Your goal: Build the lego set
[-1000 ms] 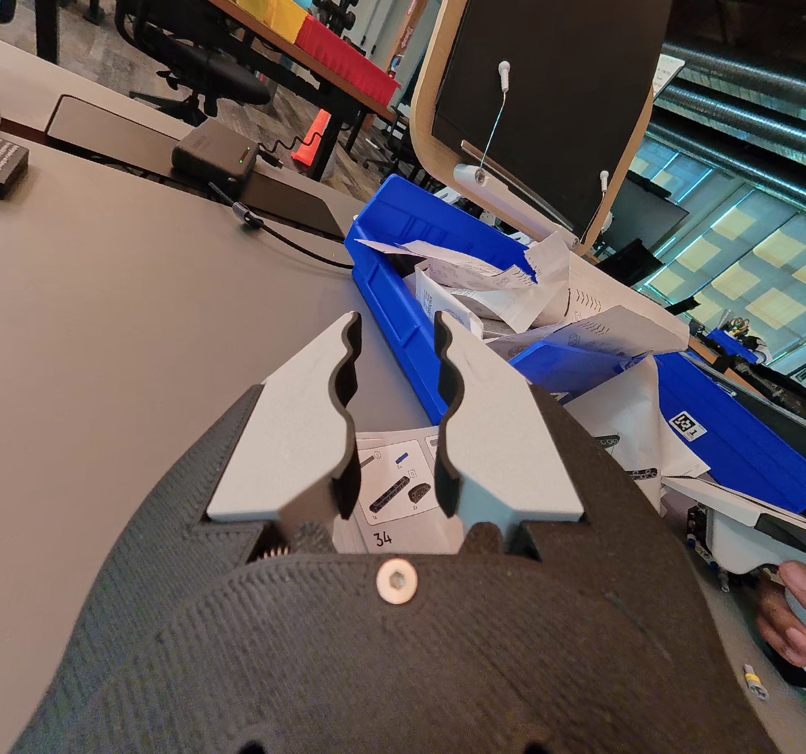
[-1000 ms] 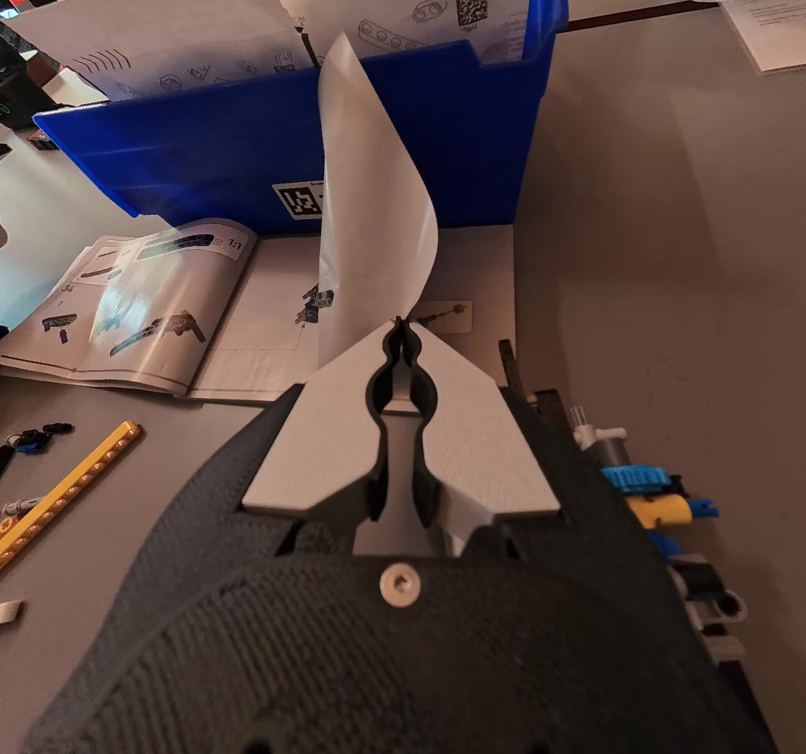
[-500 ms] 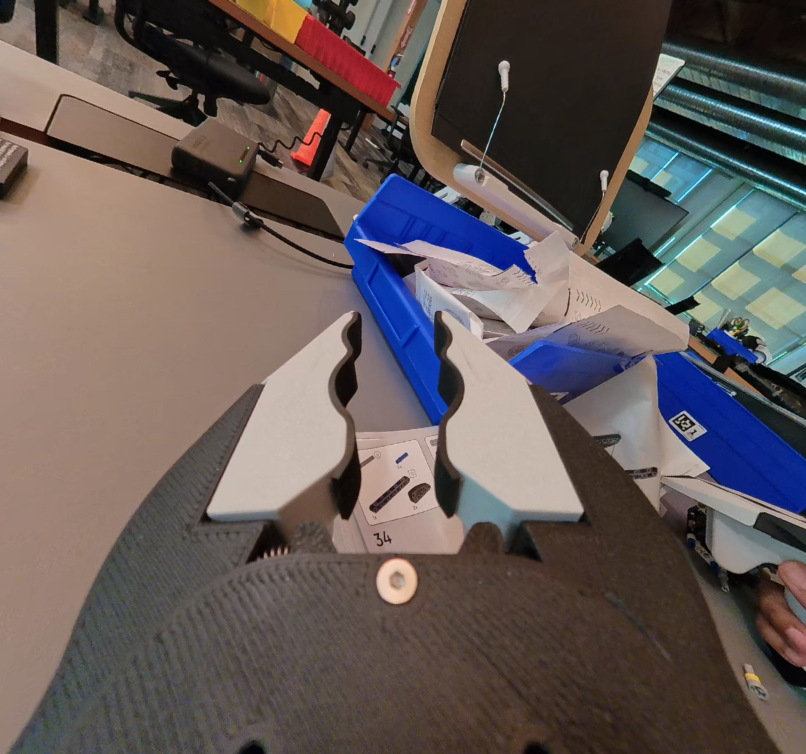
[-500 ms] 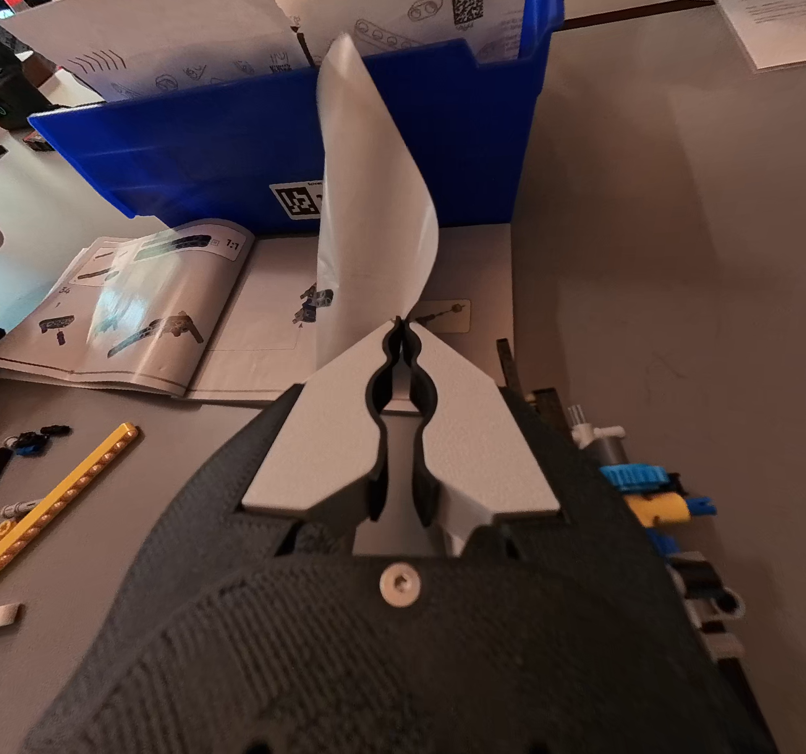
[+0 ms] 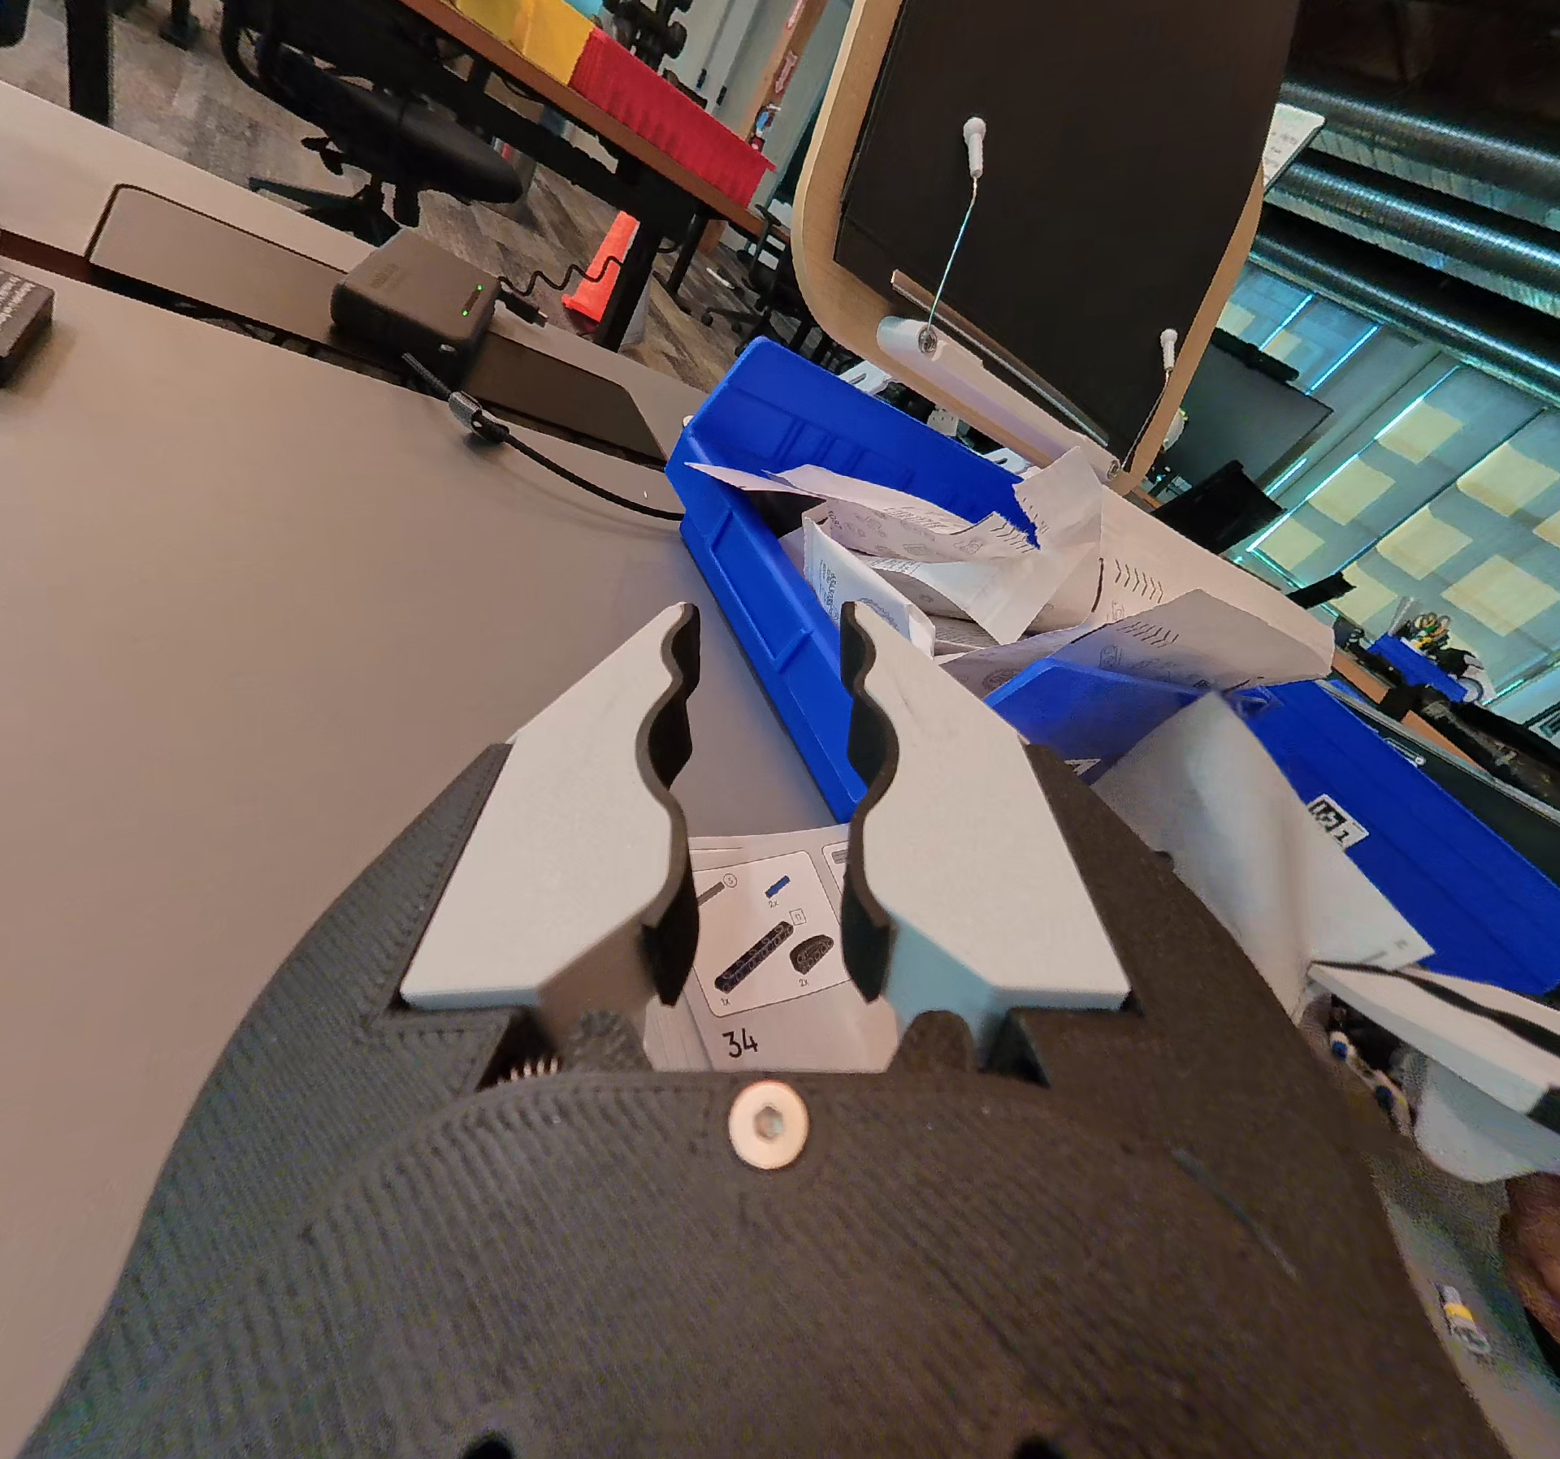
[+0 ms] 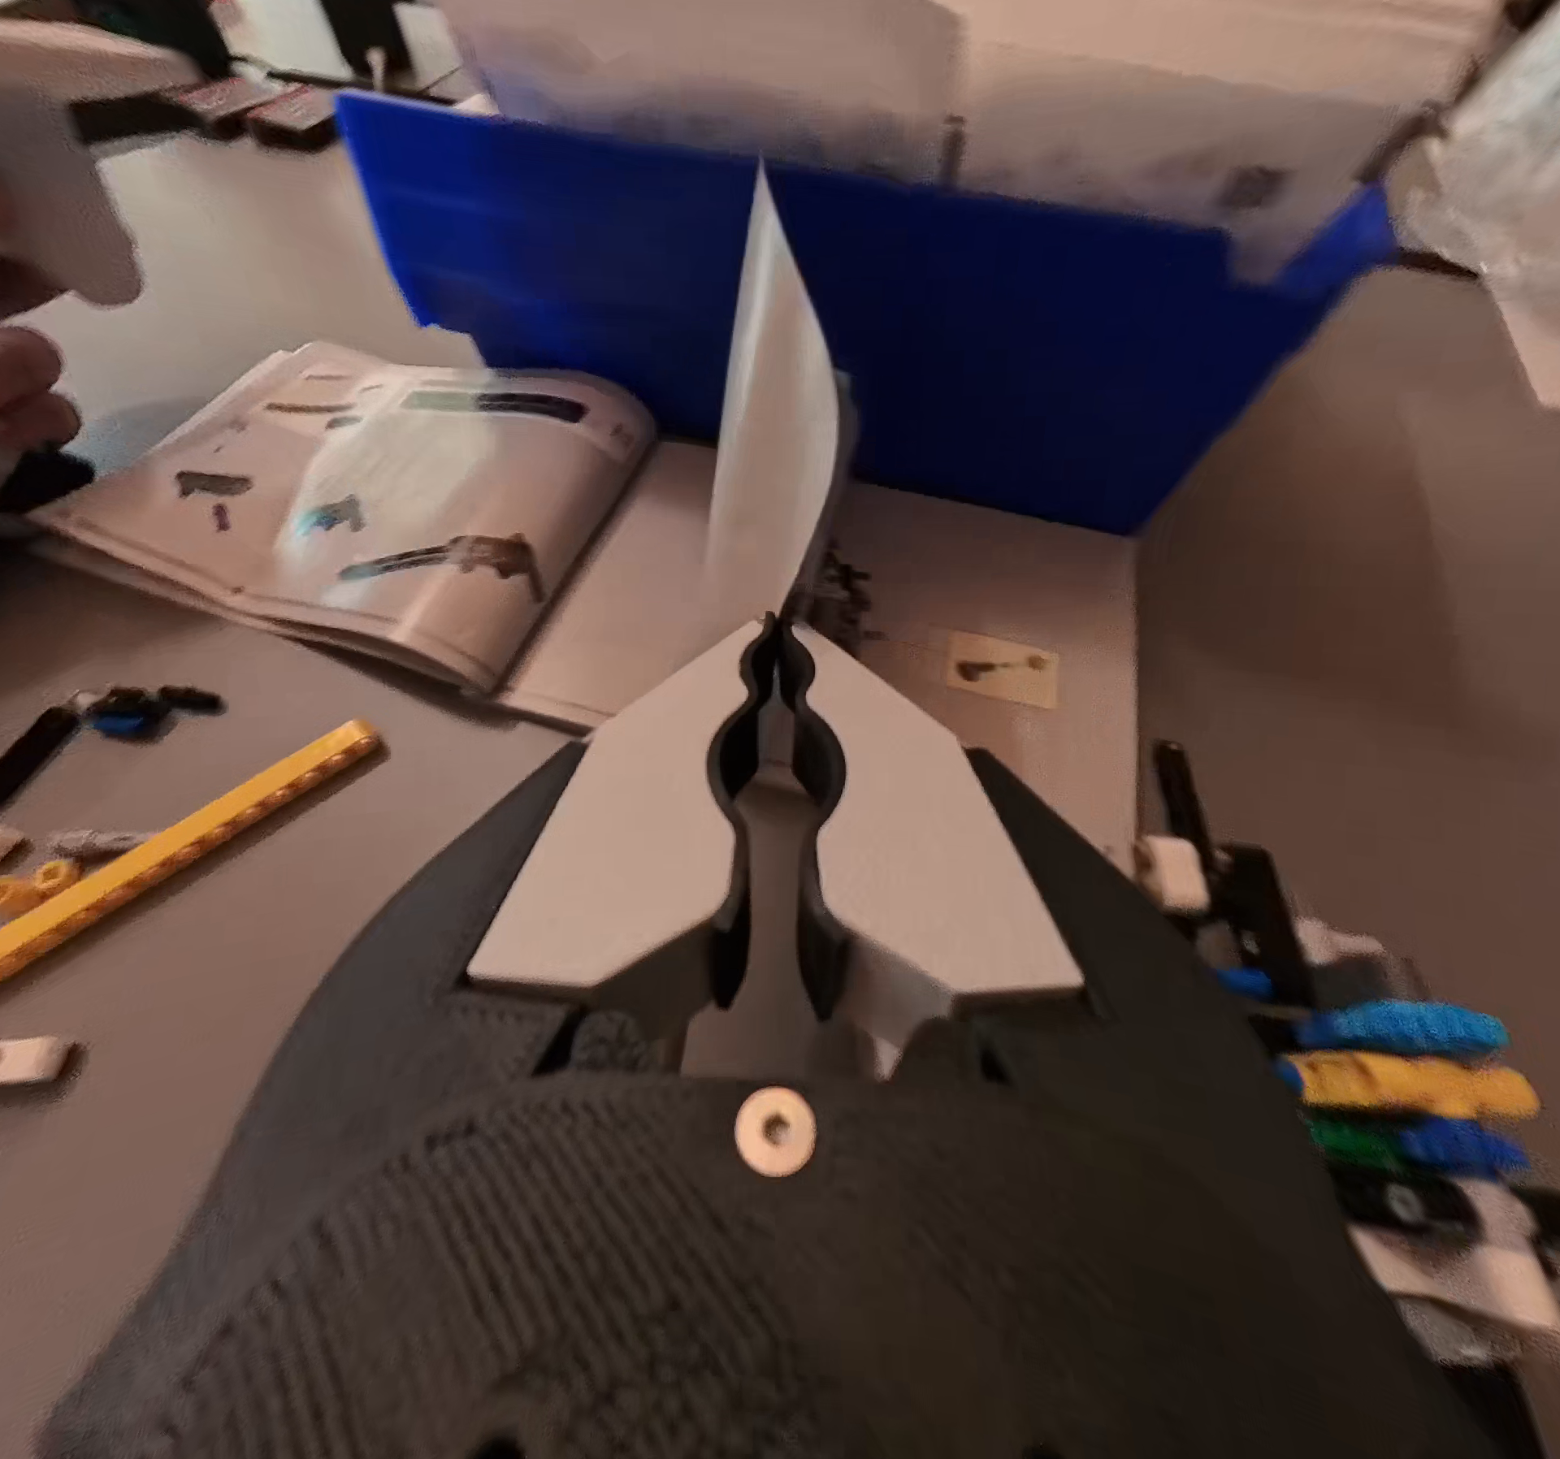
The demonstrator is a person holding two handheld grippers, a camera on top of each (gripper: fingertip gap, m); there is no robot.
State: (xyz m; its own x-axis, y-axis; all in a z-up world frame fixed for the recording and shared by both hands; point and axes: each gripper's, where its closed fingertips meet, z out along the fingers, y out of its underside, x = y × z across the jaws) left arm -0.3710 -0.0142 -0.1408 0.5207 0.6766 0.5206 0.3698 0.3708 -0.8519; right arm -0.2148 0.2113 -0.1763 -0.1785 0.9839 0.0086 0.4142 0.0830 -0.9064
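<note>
The instruction booklet [image 6: 397,524] lies open on the grey table in front of a blue bin [image 6: 971,372]. My right gripper [image 6: 772,625] is shut on the edge of one booklet page [image 6: 772,397] and holds it lifted upright. A partly built lego model [image 6: 1384,1081] with blue, yellow and green parts lies at the right. A long yellow beam [image 6: 186,844] and small black and blue pieces [image 6: 127,709] lie at the left. My left gripper [image 5: 768,633] is open and empty above the booklet's left page [image 5: 760,946]. The right wrist view is blurred.
The blue bin [image 5: 777,600] holds torn white paper bags [image 5: 971,566]. A black power pack [image 5: 414,304] with a cable lies on the far table. A dark board [image 5: 1055,152] stands behind the bin. A hand [image 6: 34,372] shows at the left edge. The grippers' ends are close to 30 cm from one another. The long yellow beam [image 6: 186,844] is closer to my right gripper, around 15 cm from its tips; the left tips are 25 cm off.
My right gripper has swung left with the page still pinched, and the view has blurred. More of the table's left side shows. The left gripper has not moved.
</note>
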